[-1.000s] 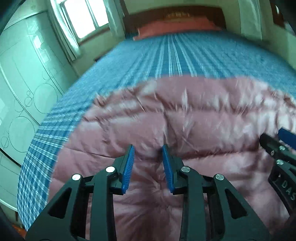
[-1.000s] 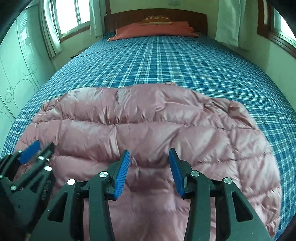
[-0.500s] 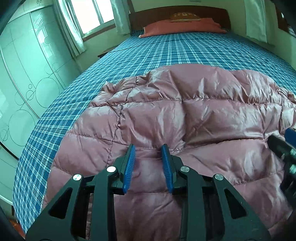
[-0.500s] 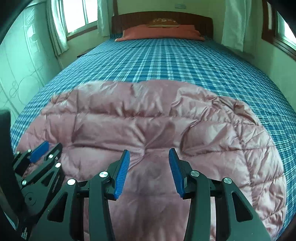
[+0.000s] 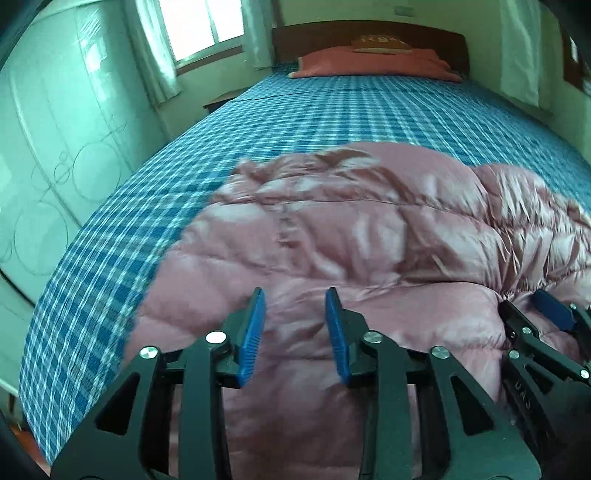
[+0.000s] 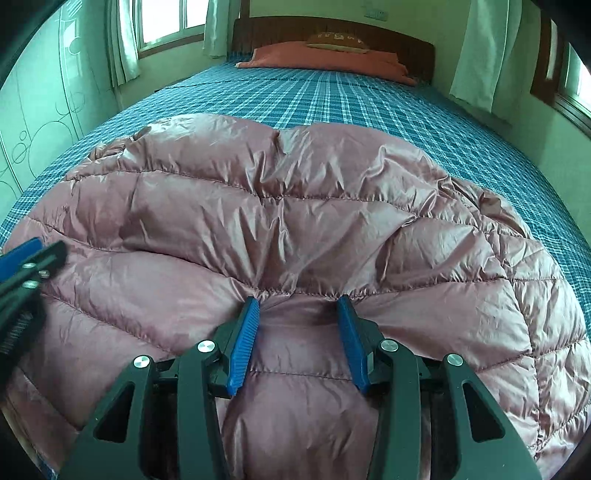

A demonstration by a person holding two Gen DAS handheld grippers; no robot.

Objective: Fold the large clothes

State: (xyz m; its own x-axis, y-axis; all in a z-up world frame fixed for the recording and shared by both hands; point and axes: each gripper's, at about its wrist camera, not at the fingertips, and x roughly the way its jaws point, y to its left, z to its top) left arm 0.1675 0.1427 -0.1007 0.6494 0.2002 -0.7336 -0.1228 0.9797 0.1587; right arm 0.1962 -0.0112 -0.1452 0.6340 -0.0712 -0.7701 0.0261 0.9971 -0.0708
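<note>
Blue plaid bed carries the pink puffy jacket, spread near its foot. Left gripper and right gripper gape wide, empty. Slippery, lofty shell could squirt free of a shallow pinch.

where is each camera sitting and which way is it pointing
Left wrist: rides on the left gripper, low above the pink puffer jacket, facing up the bed toward the headboard; its own open blue-padded fingers show, with the right gripper at the right edge.
Right wrist: rides on the right gripper, also low above the jacket and facing the headboard; its open fingers show, the left gripper at the left edge.
Shared: jacket, plaid bedspread, orange pillow, headboard, and each other's gripper.
</note>
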